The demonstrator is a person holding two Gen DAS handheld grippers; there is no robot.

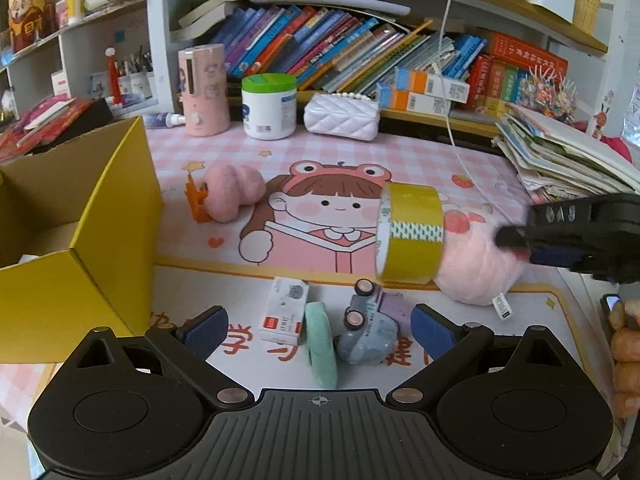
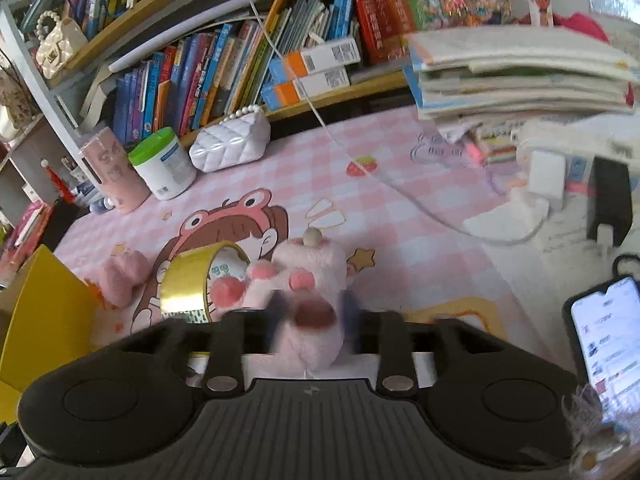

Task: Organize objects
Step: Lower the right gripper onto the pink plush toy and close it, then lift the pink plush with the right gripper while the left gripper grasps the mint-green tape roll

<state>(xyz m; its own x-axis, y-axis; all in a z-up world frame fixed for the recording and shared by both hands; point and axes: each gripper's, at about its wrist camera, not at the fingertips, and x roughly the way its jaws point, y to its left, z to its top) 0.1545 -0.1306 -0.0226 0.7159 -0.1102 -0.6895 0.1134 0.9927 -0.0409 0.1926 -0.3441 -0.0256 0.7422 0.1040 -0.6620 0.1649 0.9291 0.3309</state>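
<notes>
— How do you hold your two claws?

— Both point down at a slant over the pink mat (image 1: 420, 152). My left claw (image 1: 318, 326) is wide open, with nothing between its blue pads. Under the gap, on the mat, lie a small white box (image 1: 284, 316), a green roll (image 1: 320, 344) and a grey toy car (image 1: 368, 332). My right claw (image 2: 314, 312) has the pink plush paw (image 2: 308, 276) between its fingers. They are blurred, so I cannot tell if the pads press on it or only stand beside it.

— Where is the plush in the left view?

— At the right of centre, lying on the mat. My right claw reaches to it from the right edge of the frame. A yellow tape roll (image 1: 412, 236) stands on its edge and touches the plush on the left side.

— What does one view show that the other does not?

— The left view alone shows the white box, the green roll and the car, and also the open inside of the yellow carton (image 1: 80, 240) at the left edge. The right view shows only a corner of that carton at lower left. The right view alone shows a lit phone (image 2: 608, 344) at the lower right and a white charger (image 2: 546, 178) at the right.
</notes>
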